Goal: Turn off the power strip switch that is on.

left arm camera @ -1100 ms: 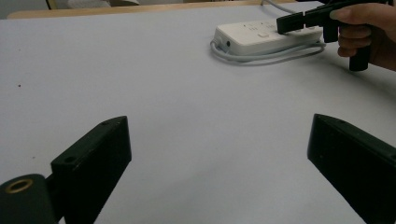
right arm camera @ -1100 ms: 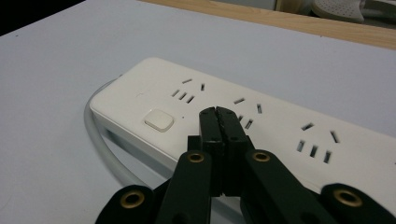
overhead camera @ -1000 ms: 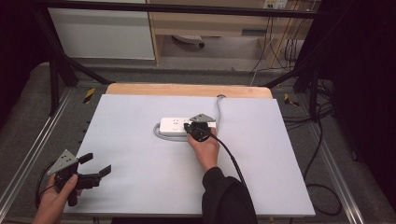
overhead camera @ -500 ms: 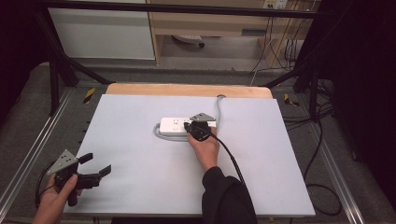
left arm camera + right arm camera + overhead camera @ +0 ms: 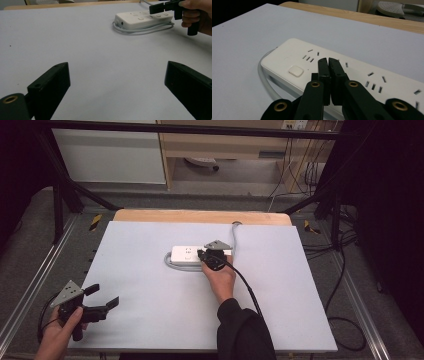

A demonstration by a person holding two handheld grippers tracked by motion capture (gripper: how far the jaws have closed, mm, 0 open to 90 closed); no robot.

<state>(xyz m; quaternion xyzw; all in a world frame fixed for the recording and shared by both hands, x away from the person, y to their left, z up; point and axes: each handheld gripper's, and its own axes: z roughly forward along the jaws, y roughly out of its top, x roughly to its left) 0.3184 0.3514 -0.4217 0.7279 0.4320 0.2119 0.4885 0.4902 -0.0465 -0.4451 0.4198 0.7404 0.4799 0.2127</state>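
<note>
Pale grey table (image 5: 150, 320) with white power strip (image 5: 187, 254); right gripper (image 5: 329, 61) fingers closed, left gripper (image 5: 102, 297) fingers spread.

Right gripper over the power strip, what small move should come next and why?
Probably ease the right gripper down and a little left onto the square button of the power strip: its jaws are closed together, hovering just beside that button.

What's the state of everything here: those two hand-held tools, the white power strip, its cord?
Left gripper: fingers wide open, empty, near the table's front left corner.
Right gripper: fingers shut, empty, tips over the power strip.
Power strip: flat on the table, sockets up, nothing plugged in.
Cord: looped beside the strip.
</note>
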